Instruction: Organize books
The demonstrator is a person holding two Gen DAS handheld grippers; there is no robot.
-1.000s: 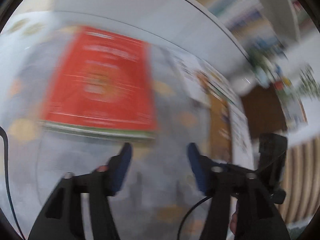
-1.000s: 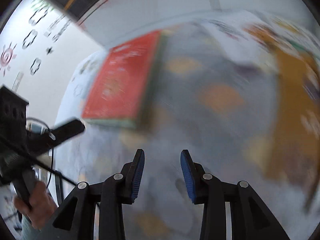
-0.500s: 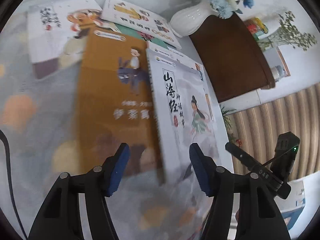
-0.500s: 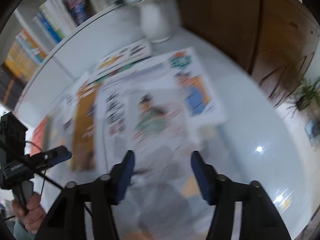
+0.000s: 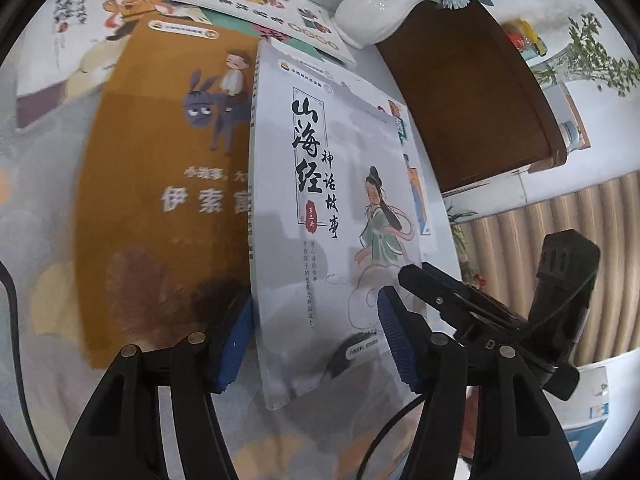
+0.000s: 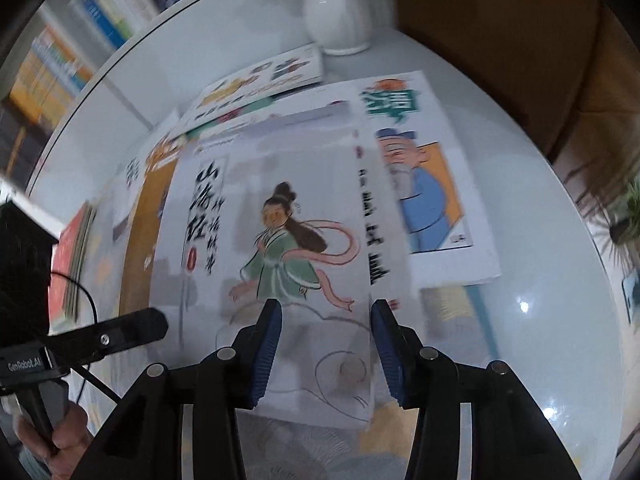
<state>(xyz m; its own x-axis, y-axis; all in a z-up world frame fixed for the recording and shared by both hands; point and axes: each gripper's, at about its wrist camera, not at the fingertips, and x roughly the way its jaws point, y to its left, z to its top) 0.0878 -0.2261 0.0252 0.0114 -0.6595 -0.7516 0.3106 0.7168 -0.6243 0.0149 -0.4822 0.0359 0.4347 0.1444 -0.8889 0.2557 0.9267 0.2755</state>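
Both the left gripper (image 5: 316, 344) and the right gripper (image 6: 325, 350) hover with jaws spread, pinching nothing, over the pale book (image 5: 340, 216) on the tabletop (image 6: 532, 208).

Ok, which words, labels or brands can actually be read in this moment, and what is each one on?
"山海经" and "神话故事": cover of the white book.
"伊索": visible start of the title on the brown book; the rest is covered.
"GenRobot.AI": body of the left gripper.
Small print on both covers, the other books' titles and the shelf spines: too small or blurred to read.
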